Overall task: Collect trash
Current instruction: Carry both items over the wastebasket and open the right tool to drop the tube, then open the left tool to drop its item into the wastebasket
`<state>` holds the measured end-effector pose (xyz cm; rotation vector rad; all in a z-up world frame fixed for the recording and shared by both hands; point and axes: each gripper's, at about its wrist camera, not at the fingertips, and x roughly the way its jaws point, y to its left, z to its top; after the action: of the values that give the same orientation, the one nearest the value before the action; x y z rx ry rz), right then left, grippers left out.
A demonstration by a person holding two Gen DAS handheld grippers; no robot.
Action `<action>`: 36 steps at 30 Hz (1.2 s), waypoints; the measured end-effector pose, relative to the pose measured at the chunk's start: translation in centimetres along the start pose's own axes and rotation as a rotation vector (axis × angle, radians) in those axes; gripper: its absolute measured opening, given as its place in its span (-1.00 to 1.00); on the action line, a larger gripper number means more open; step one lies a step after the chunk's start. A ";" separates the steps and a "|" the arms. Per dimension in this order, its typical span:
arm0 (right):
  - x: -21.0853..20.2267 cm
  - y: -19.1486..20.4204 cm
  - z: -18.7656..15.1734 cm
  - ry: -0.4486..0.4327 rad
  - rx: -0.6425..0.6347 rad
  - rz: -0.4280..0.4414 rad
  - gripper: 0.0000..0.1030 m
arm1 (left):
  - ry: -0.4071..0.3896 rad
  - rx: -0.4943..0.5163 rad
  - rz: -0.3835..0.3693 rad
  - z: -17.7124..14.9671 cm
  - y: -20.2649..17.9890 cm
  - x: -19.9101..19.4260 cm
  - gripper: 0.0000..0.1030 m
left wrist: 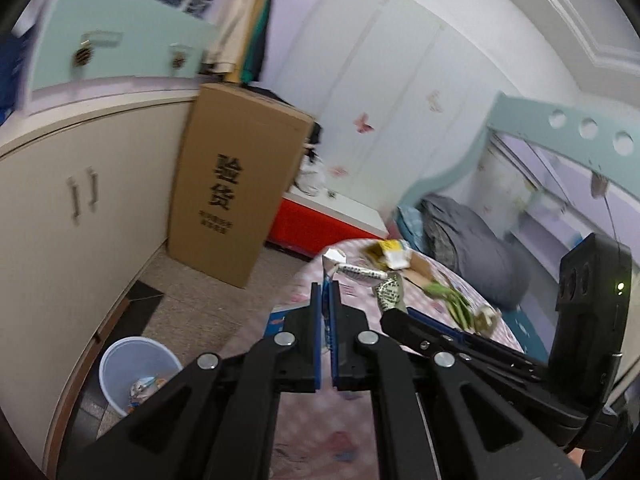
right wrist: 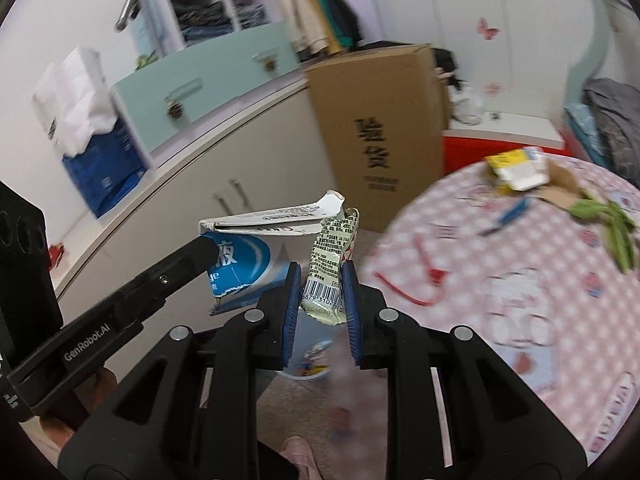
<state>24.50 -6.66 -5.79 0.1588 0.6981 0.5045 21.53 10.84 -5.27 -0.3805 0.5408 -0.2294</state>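
Note:
My left gripper is shut on a flattened blue and white carton, seen edge-on here and broadside in the right wrist view. My right gripper is shut on a crumpled cream wrapper with a barcode; that wrapper also shows in the left wrist view. Both are held in the air beside the table edge. A pale blue trash bin stands on the floor at lower left, with trash inside; it lies below my right gripper.
A round table with a pink checked cloth holds yellow packaging, cardboard, green vegetable scraps and a blue scrap. A tall cardboard box stands by cream cabinets. A bed with grey bedding lies behind.

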 end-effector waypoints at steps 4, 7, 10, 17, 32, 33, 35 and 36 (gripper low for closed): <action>3.8 2.9 0.1 0.049 -0.026 0.060 -0.59 | -0.021 -0.063 0.087 0.2 4.6 -0.7 -0.94; 7.1 4.9 0.1 0.093 -0.042 0.092 -0.59 | -0.008 -0.107 0.154 0.1 8.2 -0.4 -0.94; 10.8 6.7 -0.2 0.136 -0.055 0.119 -0.59 | 0.001 -0.133 0.251 -0.2 11.5 0.2 -0.94; 19.8 9.3 -1.2 0.207 -0.055 0.161 0.11 | 0.046 -0.200 0.438 -1.1 19.2 2.1 -0.94; 23.4 8.4 -3.9 0.272 -0.042 0.062 0.30 | 0.164 -0.219 0.518 -3.3 24.4 6.3 -0.94; 23.3 8.3 -3.9 0.269 -0.043 0.057 0.31 | 0.166 -0.217 0.518 -3.3 24.3 6.4 -0.94; 22.9 8.1 -3.9 0.256 -0.045 0.045 0.32 | 0.173 -0.216 0.519 -3.3 24.1 6.7 -0.94; 22.8 8.1 -3.9 0.251 -0.044 0.042 0.33 | 0.176 -0.214 0.520 -3.3 24.0 6.8 -0.94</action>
<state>33.66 11.53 -19.41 0.0689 0.9295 0.5859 28.16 29.51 -20.85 -0.4154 0.8205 0.3021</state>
